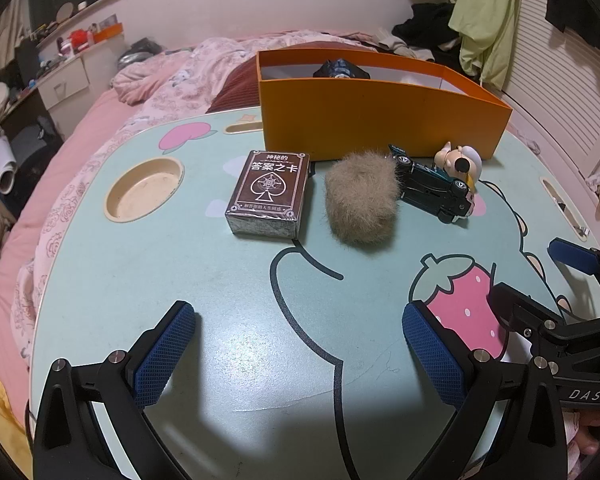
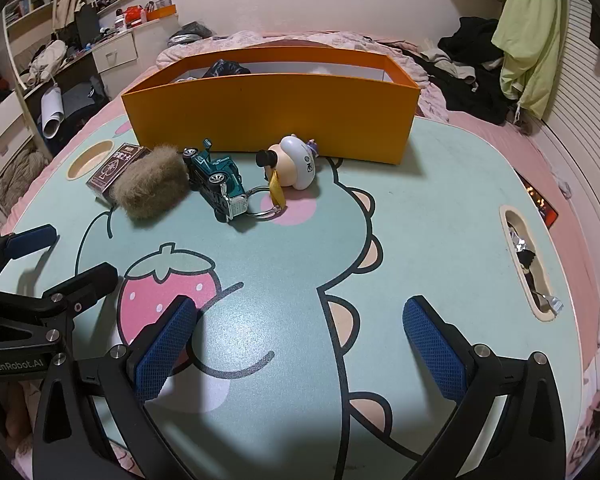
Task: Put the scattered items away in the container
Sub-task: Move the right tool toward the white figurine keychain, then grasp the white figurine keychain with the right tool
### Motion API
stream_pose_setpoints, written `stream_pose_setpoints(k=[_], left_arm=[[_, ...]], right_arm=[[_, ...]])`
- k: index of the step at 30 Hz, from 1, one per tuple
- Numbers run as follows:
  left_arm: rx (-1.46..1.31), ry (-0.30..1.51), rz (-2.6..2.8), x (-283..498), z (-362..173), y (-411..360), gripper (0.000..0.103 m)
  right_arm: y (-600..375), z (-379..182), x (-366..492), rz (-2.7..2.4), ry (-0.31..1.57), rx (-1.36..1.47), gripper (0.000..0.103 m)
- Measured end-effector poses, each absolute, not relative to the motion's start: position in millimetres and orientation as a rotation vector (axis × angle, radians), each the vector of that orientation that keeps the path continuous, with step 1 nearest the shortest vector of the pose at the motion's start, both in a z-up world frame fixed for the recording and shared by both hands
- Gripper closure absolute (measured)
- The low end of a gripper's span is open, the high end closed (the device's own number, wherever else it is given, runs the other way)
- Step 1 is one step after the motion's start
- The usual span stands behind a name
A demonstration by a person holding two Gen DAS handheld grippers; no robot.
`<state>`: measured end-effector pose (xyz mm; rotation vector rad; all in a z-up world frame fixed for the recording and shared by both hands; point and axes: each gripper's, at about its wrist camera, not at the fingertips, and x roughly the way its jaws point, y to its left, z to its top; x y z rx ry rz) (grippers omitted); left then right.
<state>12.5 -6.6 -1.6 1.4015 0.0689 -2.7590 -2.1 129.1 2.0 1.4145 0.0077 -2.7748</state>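
We hold both tools low over the near edge of the mint-green cartoon-printed tabletop (image 1: 148, 264), and both are empty with their blue-padded fingers spread wide: the left tool (image 1: 300, 356) and the right tool (image 2: 300, 348) side by side, each showing at the edge of the other's view.

Ahead of the left tool and off to its left is a round beige cup recess (image 1: 145, 189) sunk into the tabletop. Next, ahead and slightly left, lies a dark brown card box with a white spade emblem (image 1: 269, 194), flat on its back. Just right of it sits a tan fuzzy ball of fur (image 1: 360, 196), and touching that on its right a teal toy car (image 1: 434, 184) tipped on its side. A small white and cream figurine (image 1: 462, 162) lies against the car's far end. Behind this whole row stands the orange rectangular cardboard container (image 1: 376, 124), open-topped, with a dark object (image 1: 340, 69) already inside at its left end.

Nothing stands between either tool and the row.

From the right tool, the figurine (image 2: 296, 162) shows a yellow tag (image 2: 277, 192) and a metal key ring (image 2: 264, 206), which the left view hides behind the car. The right view also shows a long slot (image 2: 528, 256) in the tabletop ahead to the right, holding crumpled bits.
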Motion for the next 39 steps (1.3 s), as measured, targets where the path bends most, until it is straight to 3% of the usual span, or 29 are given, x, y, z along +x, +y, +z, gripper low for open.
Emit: stream_pose_setpoints(k=[8, 13, 16, 22, 25, 28, 31, 39], left_arm=[[1.401, 0.071, -2.758, 13, -2, -7, 0.0], [1.401, 0.072, -2.758, 13, -2, -7, 0.0], [1.4, 0.073, -2.758, 12, -1, -7, 0.0], [1.399, 0.074, -2.757, 12, -1, -7, 0.0], [1.399, 0.075, -2.757, 12, -1, -7, 0.0], [1.399, 0.075, -2.756, 12, -1, -7, 0.0], [1.399, 0.072, -2.758, 12, -1, -6, 0.0], [1.399, 0.078, -2.759, 12, 0, -6, 0.0]], right_arm=[[130, 3, -2, -2.783, -0.001, 1.402, 0.0], [140, 8, 1, -2.774, -0.116, 1.342, 0.001], [147, 14, -7, -2.768, -0.167, 1.333, 0.022], [150, 38, -49, -2.795, -0.179, 1.28, 0.024], [145, 35, -70, -2.777, -0.184, 1.31, 0.035], [145, 24, -89, -2.777, -0.197, 1.365, 0.039], [141, 12, -97, -2.784, -0.147, 1.418, 0.055], [156, 29, -60, -2.803, -0.237, 1.295, 0.055]])
